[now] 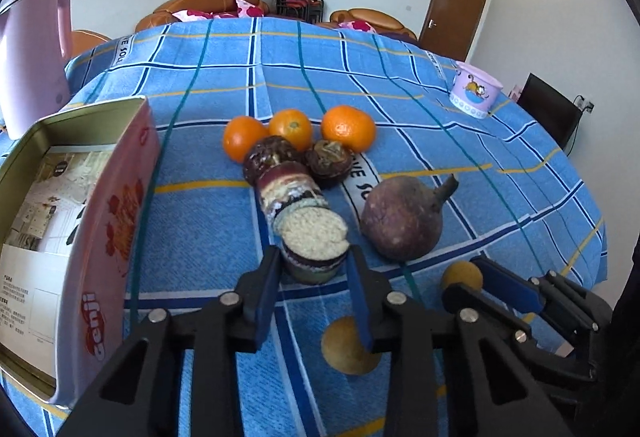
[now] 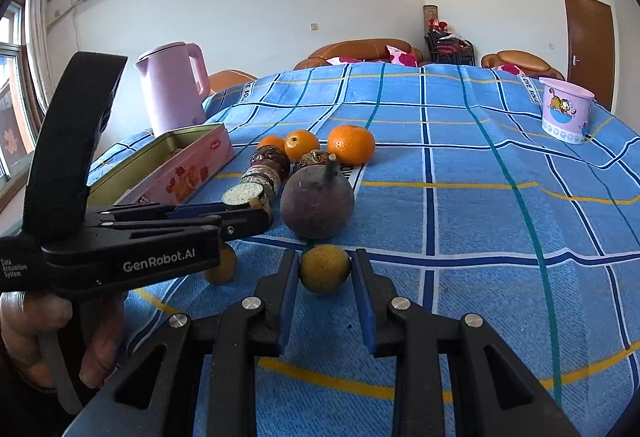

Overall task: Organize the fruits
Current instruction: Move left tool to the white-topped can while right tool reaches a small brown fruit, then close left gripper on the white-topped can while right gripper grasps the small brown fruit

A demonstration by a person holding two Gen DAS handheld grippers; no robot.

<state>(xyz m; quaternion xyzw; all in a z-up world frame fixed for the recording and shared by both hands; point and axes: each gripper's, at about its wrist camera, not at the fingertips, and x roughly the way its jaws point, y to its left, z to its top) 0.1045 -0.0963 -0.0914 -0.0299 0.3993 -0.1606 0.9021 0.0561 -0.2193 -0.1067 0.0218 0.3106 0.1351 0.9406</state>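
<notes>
My left gripper (image 1: 314, 253) is shut on the cut end of a purple sugarcane piece (image 1: 294, 193) that lies on the blue checked cloth (image 1: 224, 237). My right gripper (image 2: 325, 257) is shut on a small round yellow-brown fruit (image 2: 325, 269); the left wrist view shows that same fruit (image 1: 462, 274) at its lower right. A second yellow-brown fruit (image 1: 347, 348) lies under the left fingers. A big purple round fruit (image 1: 400, 223) with a stem sits just right of the cane. Behind it are three oranges (image 1: 294, 127) and two dark brown fruits (image 1: 330, 161).
An open pink tin box (image 1: 116, 221) with a leaflet inside stands at the left, close to the cane. A pink kettle (image 2: 172, 93) stands behind the box. A lilac cartoon cup (image 2: 564, 109) sits at the far right edge. A hand (image 2: 48, 337) holds the left gripper's handle.
</notes>
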